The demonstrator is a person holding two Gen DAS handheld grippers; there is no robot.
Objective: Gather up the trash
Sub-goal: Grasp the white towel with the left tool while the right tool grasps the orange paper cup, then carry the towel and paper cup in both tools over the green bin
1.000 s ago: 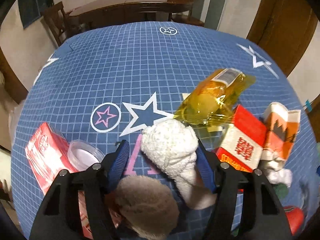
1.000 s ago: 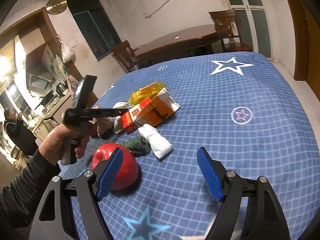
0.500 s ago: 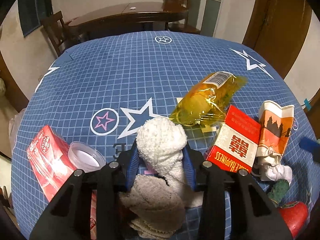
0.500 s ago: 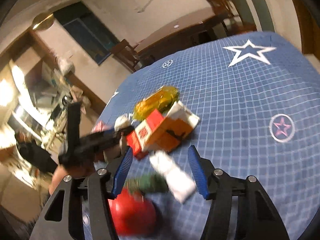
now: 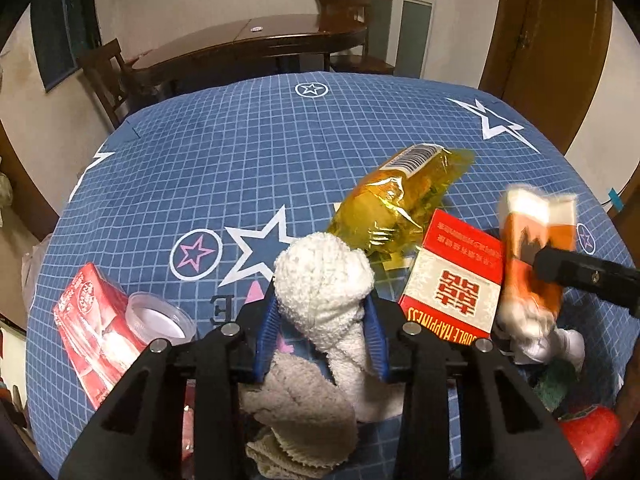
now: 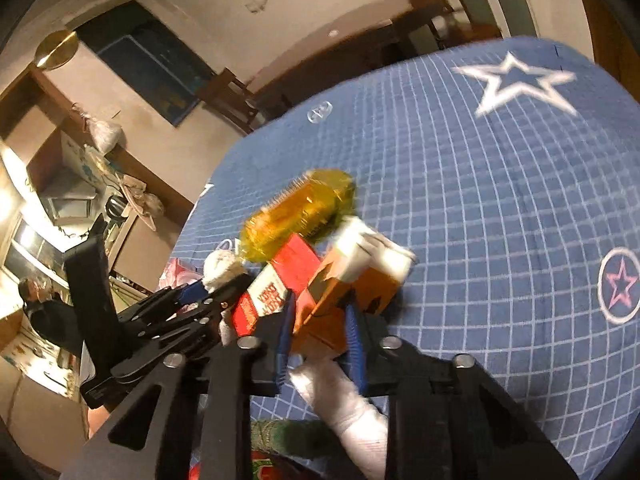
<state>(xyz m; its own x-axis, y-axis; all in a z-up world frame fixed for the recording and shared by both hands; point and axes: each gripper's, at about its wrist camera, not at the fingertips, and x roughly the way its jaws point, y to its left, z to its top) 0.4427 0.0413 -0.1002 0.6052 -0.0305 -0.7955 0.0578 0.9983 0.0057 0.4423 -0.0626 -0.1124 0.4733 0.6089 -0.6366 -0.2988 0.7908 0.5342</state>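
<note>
Left gripper [image 5: 322,332] clamped on white sock [image 5: 324,280]; jaws just closed in, pads denting soft looped terry, toe bulging past tips. Beige sock [image 5: 296,412] lies near, under it.

Right gripper [image 6: 320,328] jaws just closing, pinching orange carton [image 6: 340,300]; thin card, crushed, white top flared, blurred. Grip low on body, likely so it lifts clear of pile.

Pile on blue checked cloth [image 5: 280,152]: red pack [image 5: 452,284] stiff, flat, touching carton's left; yellow wrapper [image 5: 400,200] glossy, crinkled, just beyond. No bin visible.
</note>
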